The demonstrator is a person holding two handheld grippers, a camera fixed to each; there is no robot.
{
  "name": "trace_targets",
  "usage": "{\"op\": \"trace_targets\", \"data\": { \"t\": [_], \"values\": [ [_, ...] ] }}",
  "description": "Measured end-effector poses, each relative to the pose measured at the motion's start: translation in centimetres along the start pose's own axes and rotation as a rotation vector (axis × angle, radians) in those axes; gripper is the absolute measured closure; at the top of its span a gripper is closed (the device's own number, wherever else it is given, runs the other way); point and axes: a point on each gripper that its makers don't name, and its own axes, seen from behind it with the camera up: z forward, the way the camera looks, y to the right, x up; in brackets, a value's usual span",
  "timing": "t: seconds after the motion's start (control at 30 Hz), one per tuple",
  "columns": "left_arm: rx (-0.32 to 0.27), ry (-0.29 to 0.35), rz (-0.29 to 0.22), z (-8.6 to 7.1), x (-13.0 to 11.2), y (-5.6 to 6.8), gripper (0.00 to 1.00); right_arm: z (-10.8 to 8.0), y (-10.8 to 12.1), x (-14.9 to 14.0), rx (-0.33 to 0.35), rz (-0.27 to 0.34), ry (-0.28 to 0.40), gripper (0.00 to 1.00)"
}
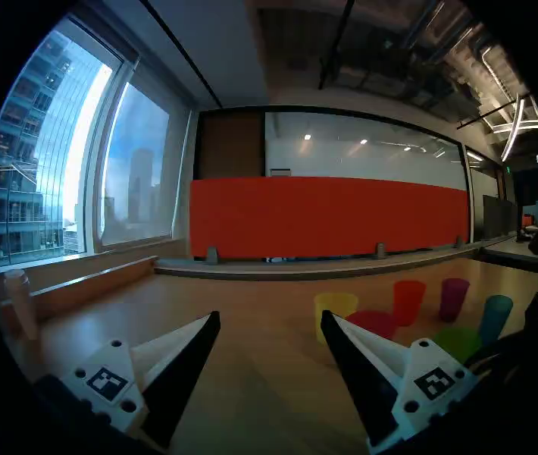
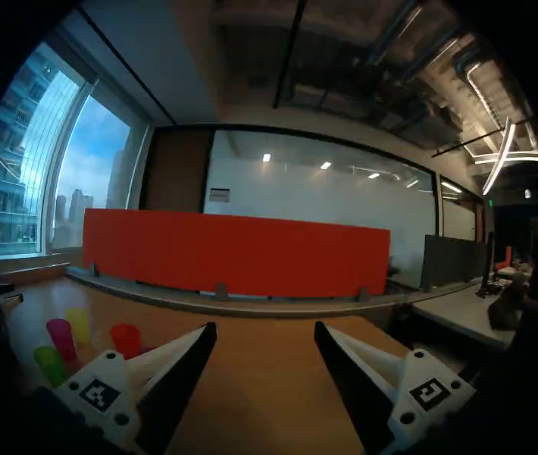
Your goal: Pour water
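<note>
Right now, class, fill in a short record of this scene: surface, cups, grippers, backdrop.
surface: wooden table
cups: yellow cup, red cup, purple cup and teal cup, upright, grouped to the right in the left gripper view
grippers: left gripper open, holding nothing; right gripper open, holding nothing
backdrop: orange partition along the far edge, window to the left

Orange divider panel (image 1: 329, 216) is standing at the far edge of the wooden table (image 1: 269, 379).
Tall windows (image 1: 136, 174) are admitting daylight; linear ceiling lights (image 2: 500, 155) are glowing.
</note>
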Motion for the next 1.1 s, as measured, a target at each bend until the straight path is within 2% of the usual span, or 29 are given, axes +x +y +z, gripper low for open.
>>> {"op": "trace_targets", "data": {
  "t": [0.37,0.67,0.87,1.1],
  "values": [
    [0.000,0.000,0.000,0.0,0.0,0.0,0.01,0.4,0.6,-0.6,0.006,-0.036,0.034,0.00],
    [0.000,-0.001,0.000,0.0,0.0,-0.1,0.01,0.9,0.8,-2.4,0.011,0.022,0.032,0.00],
    [0.000,-0.001,0.000,-0.1,0.0,-0.1,0.01,1.2,-0.1,-3.5,0.020,0.054,0.035,0.00],
    [0.000,-0.001,0.000,-0.1,0.0,-0.1,0.01,1.2,-1.9,-4.9,0.046,0.045,0.030,0.00]
  ]
}}
